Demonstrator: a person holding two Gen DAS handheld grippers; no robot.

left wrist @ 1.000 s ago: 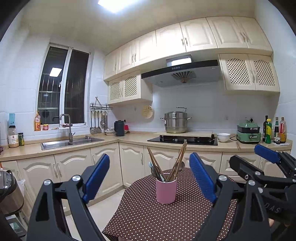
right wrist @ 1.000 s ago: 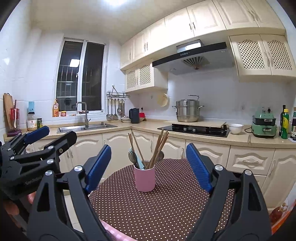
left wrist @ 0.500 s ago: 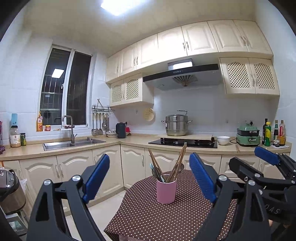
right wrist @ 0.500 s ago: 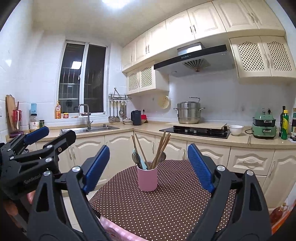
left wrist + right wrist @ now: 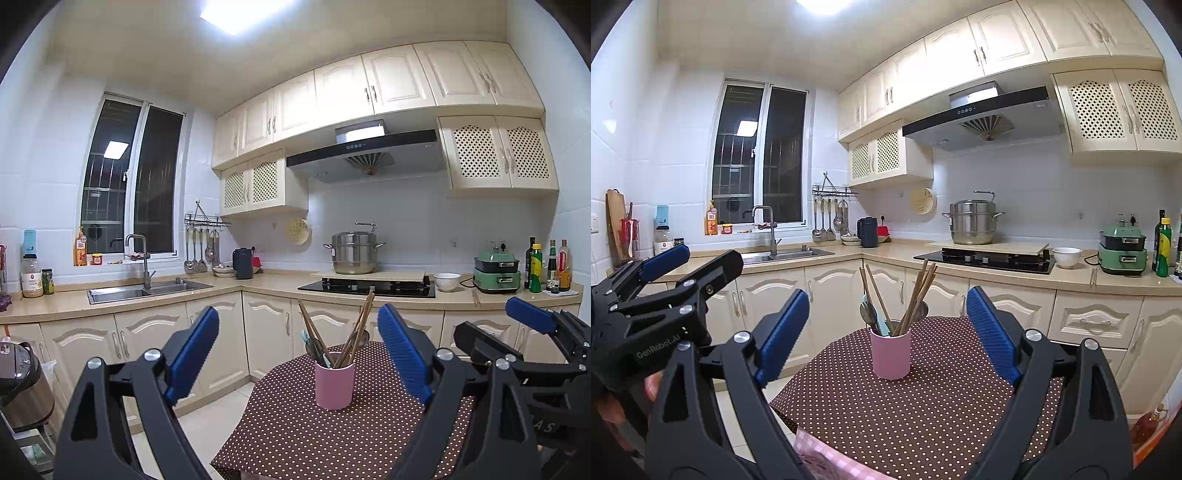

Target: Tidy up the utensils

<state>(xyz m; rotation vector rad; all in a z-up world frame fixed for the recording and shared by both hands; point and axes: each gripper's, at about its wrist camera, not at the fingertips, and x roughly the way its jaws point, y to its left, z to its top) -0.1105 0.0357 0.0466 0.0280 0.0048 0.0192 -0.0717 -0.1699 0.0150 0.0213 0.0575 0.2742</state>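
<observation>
Two pairs of tongs hang side by side over the near edge of the table: the left tongs (image 5: pixel 297 354) and the right tongs (image 5: pixel 886 334), each spread wide with nothing between its blue pads. From the right wrist view a hand (image 5: pixel 613 402) shows under the left tongs' black frame.

Over the last second little has changed. Both tongs have stayed as wide apart as they were and have closed on nothing. The views have tipped and shifted slightly, so the pink cup (image 5: pixel 890 353) now sits a touch lower and more central between the right pads than it did. For the task, that reads as lining up or pausing rather than as handling.

Outward from the tongs, the cup stands upright on the brown dotted tablecloth (image 5: pixel 923 413), well apart from both tongs. In it:
- Chopsticks (image 5: pixel 919 295): one fan leaning right, about four sticks, and two leaning left; they overlap, so the exact count is unsure.
- Spoons: one dark bowl at the left (image 5: pixel 867 314), one pale blue-green handle (image 5: pixel 882 326) beside it, and what looks like a second bowl behind the right-hand sticks.

No loose utensils lie on the cloth that shows. All utensils standing in one cup would fit a finished gathering, or equally a mixed lot waiting to be sorted.
</observation>
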